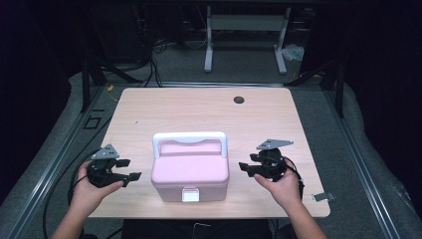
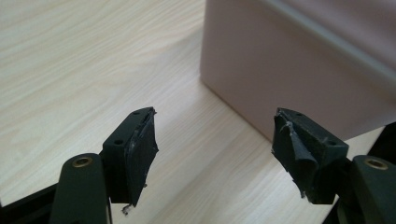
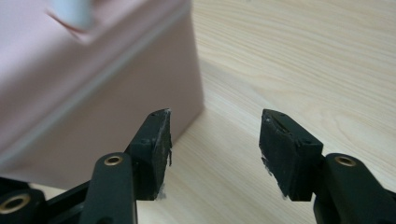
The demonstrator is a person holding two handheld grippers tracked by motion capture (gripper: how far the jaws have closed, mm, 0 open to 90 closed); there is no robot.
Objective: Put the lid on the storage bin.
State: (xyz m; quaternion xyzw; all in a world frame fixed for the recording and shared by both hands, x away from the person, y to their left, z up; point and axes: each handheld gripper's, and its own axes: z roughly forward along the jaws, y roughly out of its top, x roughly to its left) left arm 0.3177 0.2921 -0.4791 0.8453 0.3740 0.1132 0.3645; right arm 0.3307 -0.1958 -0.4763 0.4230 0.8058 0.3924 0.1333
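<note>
Left tool [image 1: 130, 176] sits low over the bench [image 1: 199, 107], held in the person's left hand [image 1: 92, 191]; jaws spread wide, nothing between them, bare wood showing in the gap in the left gripper view [image 2: 215, 154]; worn black pads [image 2: 142, 154], rubber frayed at the edges; no contact with anything that can be seen.

Pink box [image 1: 190, 172] stands just beyond the left tool's tips, on its inner side; lid closed, white handle [image 1: 189, 138] folded across the top, white latch [image 1: 190, 194] on the front face toward the person; in the left gripper view a side wall and lower corner of the box [image 2: 299, 70] lie ahead and to the right of the jaws, near but apart.

Right tool [image 1: 245, 168] held in the right hand [image 1: 281, 184] on the opposite side of the box, tips pointing at its side wall; jaws also wide apart and empty [image 3: 215, 149]; in the right gripper view the box [image 3: 93, 84] rises just ahead of the left-hand jaw, whether touching cannot be told; the other jaw is over open bench.

Box sits between the two tools, each near a side wall; grey three-cornered plate [image 1: 274, 144] atop the right tool.
</note>
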